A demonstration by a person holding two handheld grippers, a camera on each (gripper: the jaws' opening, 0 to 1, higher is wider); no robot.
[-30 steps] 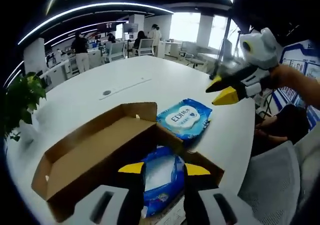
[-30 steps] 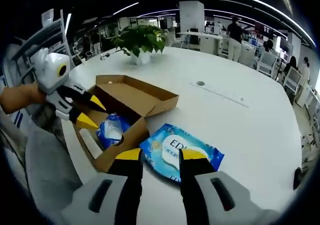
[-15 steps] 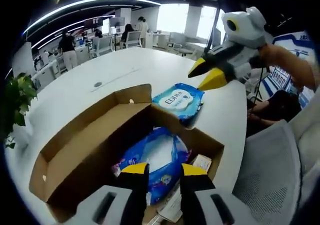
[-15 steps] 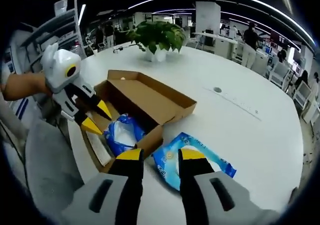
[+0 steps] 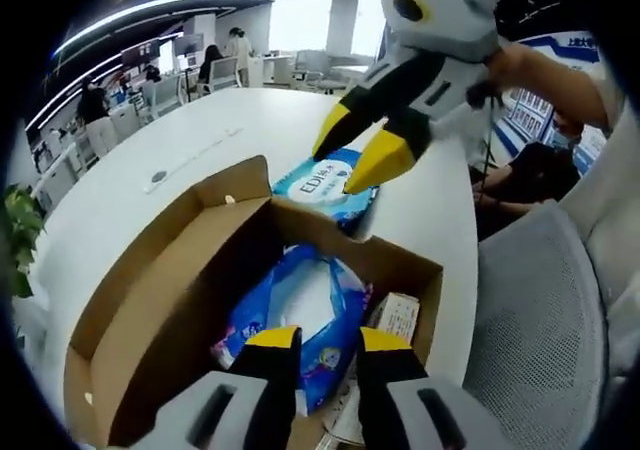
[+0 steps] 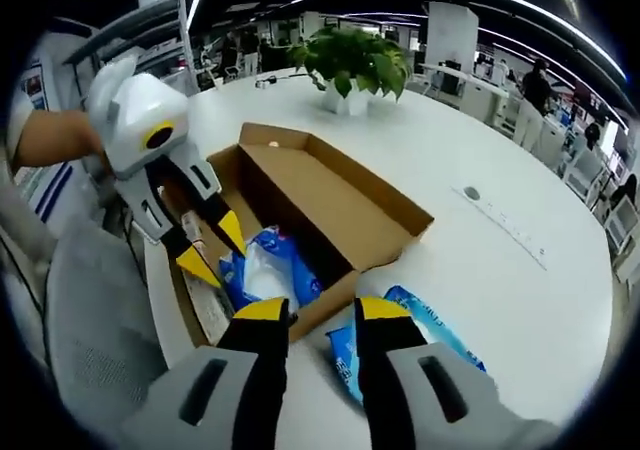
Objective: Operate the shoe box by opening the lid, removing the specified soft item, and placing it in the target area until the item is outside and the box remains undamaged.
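An open brown cardboard shoe box lies on a white round table, its lid folded back. Inside it rests a blue soft wipes pack beside a small paper leaflet. My left gripper hangs open just above that pack, holding nothing. A second blue wipes pack sits on the table just outside the box. My right gripper is open above the box's near wall and the outer pack, its yellow tips apart.
A grey mesh chair stands close against the table edge by the box. A potted green plant is on the table beyond the box. Bare table top stretches past the box. People sit at desks far behind.
Both views have closed in on the box. The right gripper has drawn nearer over the box's end; the left one sits lower over the inner pack. Both packs lie where they were.
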